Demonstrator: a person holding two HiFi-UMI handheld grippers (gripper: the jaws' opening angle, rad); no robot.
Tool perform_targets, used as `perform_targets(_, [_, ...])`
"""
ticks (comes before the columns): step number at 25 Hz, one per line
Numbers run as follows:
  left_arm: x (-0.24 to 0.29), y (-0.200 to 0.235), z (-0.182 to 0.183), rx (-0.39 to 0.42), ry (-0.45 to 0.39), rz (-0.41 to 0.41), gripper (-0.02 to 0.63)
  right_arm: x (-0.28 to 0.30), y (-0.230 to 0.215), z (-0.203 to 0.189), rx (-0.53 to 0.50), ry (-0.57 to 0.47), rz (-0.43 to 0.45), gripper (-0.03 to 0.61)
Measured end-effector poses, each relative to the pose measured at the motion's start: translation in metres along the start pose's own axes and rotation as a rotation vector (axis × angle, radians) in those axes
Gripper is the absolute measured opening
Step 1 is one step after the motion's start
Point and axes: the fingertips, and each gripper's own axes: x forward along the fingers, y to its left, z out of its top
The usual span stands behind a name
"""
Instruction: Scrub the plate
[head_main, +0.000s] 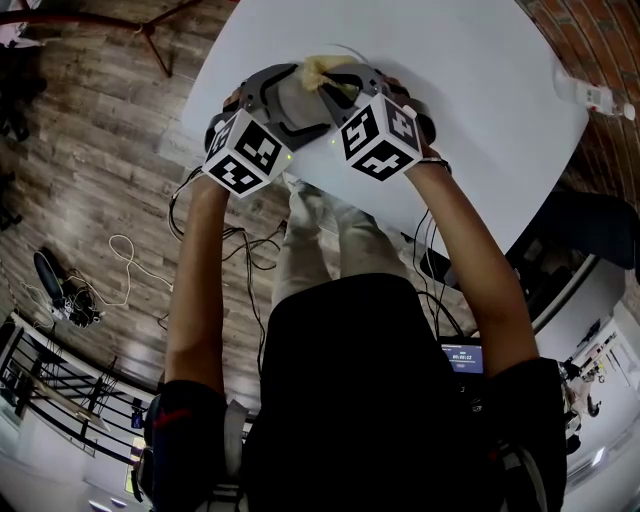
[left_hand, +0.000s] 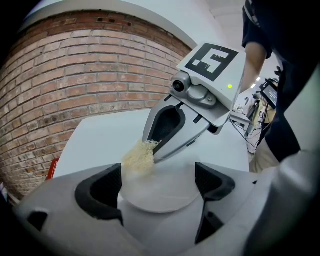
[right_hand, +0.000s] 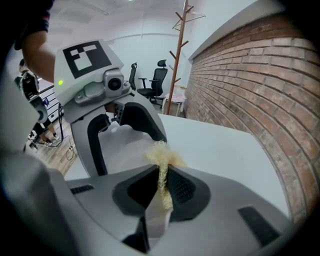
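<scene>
Left tongs (left_hand: 159, 176) seemingly clasp the smooth, round white plate (left_hand: 160, 192) by the counter's (head_main: 470, 110) near edge. Right tongs (right_hand: 162, 184) pinch a fibrous, straw-coloured scrubber (right_hand: 162, 156) against its rim; only their view shows the flattened strip.

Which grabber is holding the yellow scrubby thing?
The right gripper: its jaws are shut on the yellow scrubber. The left gripper holds the white plate instead.

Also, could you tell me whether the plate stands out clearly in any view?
Left gripper view: plate nearly blends into the white table, only its rim reads. Right gripper view: washed out behind the sharp scrubber. Head view: edges bend strongly.
</scene>
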Motion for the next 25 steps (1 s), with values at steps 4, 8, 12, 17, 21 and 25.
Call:
perform_targets(4, [0.001, 0.000, 0.001, 0.002, -0.001, 0.000, 0.442, 0.003, -0.004, 0.004, 0.017, -0.004, -0.006, 0.055])
perform_targets(8, [0.001, 0.000, 0.002, 0.001, -0.001, 0.000, 0.442, 0.003, -0.006, 0.005, 0.033, -0.006, -0.007, 0.055])
perform_targets(12, [0.002, 0.000, 0.002, 0.002, -0.002, -0.001, 0.442, 0.003, -0.006, 0.005, 0.056, -0.011, 0.001, 0.055])
perform_targets(17, [0.001, 0.001, 0.002, 0.003, -0.003, 0.000, 0.442, 0.002, 0.000, 0.006, 0.076, -0.010, 0.027, 0.055])
perform_targets(21, [0.002, 0.001, 0.000, 0.002, -0.004, -0.001, 0.442, 0.003, 0.009, 0.006, 0.088, -0.010, 0.045, 0.055])
perform_targets(25, [0.001, 0.001, 0.001, 0.003, -0.006, -0.002, 0.442, 0.001, 0.016, 0.008, 0.098, -0.012, 0.066, 0.055])
